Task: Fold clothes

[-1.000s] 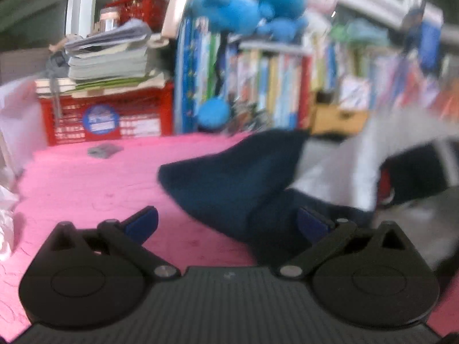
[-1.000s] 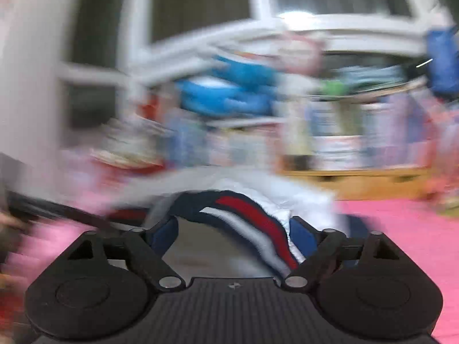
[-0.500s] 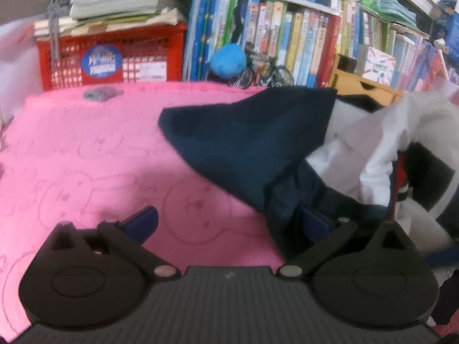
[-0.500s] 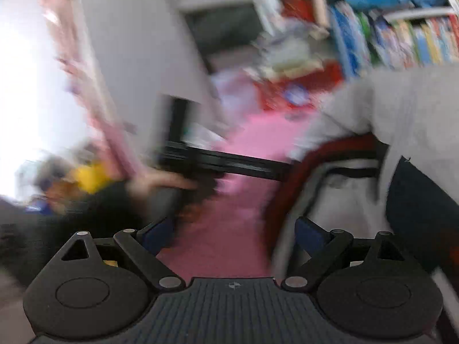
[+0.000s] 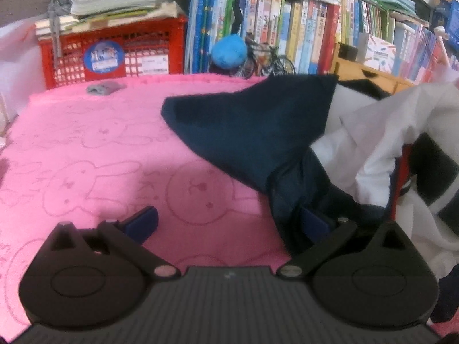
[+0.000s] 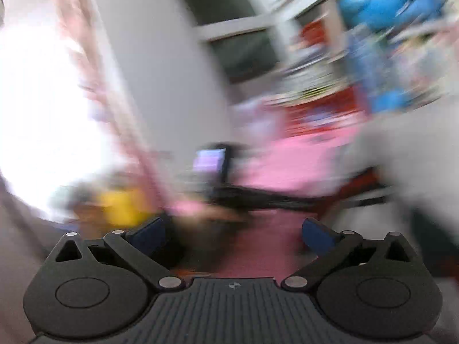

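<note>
A garment with a navy part (image 5: 258,132) and a white part (image 5: 381,143) with red and black stripes lies bunched on the pink rabbit-print mat (image 5: 94,157), at the right in the left wrist view. My left gripper (image 5: 228,223) is open low over the mat; navy cloth drapes over its right finger (image 5: 314,225). My right gripper (image 6: 233,233) is open and empty. Its view is badly blurred; a grey-white mass of cloth (image 6: 401,154) shows at the right.
A red crate (image 5: 114,54) with stacked books stands at the back left. A bookshelf (image 5: 301,34) runs along the back, with a blue ball (image 5: 229,51) and a toy bicycle (image 5: 266,60) before it. A small grey object (image 5: 103,87) lies on the mat's far edge.
My left gripper has tilted down and moved closer to the navy cloth. My right gripper has swung fast to the left, away from the striped garment, and stays open.
</note>
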Motion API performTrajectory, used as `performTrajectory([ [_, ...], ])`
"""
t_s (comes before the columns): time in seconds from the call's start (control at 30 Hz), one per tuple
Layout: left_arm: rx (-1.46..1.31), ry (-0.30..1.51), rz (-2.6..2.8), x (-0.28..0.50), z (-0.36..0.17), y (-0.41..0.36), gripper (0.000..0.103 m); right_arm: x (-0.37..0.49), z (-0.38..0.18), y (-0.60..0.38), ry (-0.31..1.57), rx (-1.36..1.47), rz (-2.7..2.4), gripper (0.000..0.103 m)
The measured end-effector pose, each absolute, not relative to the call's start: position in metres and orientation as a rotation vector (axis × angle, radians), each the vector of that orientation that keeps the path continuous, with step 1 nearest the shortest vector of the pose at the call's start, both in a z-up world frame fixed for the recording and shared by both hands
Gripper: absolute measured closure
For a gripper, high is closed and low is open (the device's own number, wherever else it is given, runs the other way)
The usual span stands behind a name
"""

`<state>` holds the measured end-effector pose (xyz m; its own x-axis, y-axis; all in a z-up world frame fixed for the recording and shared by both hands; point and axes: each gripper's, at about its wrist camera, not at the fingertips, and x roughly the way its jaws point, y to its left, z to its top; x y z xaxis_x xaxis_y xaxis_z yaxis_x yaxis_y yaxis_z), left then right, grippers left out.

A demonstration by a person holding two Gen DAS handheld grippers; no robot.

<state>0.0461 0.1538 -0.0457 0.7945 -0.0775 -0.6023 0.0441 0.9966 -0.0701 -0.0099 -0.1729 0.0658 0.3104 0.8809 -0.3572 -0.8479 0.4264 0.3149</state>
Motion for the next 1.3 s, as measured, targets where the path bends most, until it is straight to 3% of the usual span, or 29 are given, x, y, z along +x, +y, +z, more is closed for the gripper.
performTrajectory([
  [0.3,0.014,0.436,-0.196,-0.002,0.004,0.133,0.0,-0.035,0.006,-0.155,0.229,-0.823,0.405,0.006],
  [0.6,0.14,0.459,-0.351,-0.013,-0.008,0.089,0.0,-0.02,0.014,-0.179,0.098,-0.781,0.068,0.006],
  [0.83,0.209,0.475,-0.394,-0.024,-0.019,0.074,0.0,-0.016,0.064,-0.265,0.162,-0.257,0.023,0.006],
  [0.9,0.249,0.478,-0.355,-0.023,-0.023,0.071,0.0,-0.018,0.064,-0.269,0.165,-0.224,0.107,0.006],
  [1.03,0.314,0.484,-0.203,-0.013,-0.03,0.078,0.0,-0.034,0.038,-0.233,0.112,-0.517,0.151,0.005],
  [1.3,0.017,0.469,-0.155,-0.004,0.0,0.139,0.0,-0.056,-0.011,-0.155,0.022,-0.837,0.279,0.0],
])
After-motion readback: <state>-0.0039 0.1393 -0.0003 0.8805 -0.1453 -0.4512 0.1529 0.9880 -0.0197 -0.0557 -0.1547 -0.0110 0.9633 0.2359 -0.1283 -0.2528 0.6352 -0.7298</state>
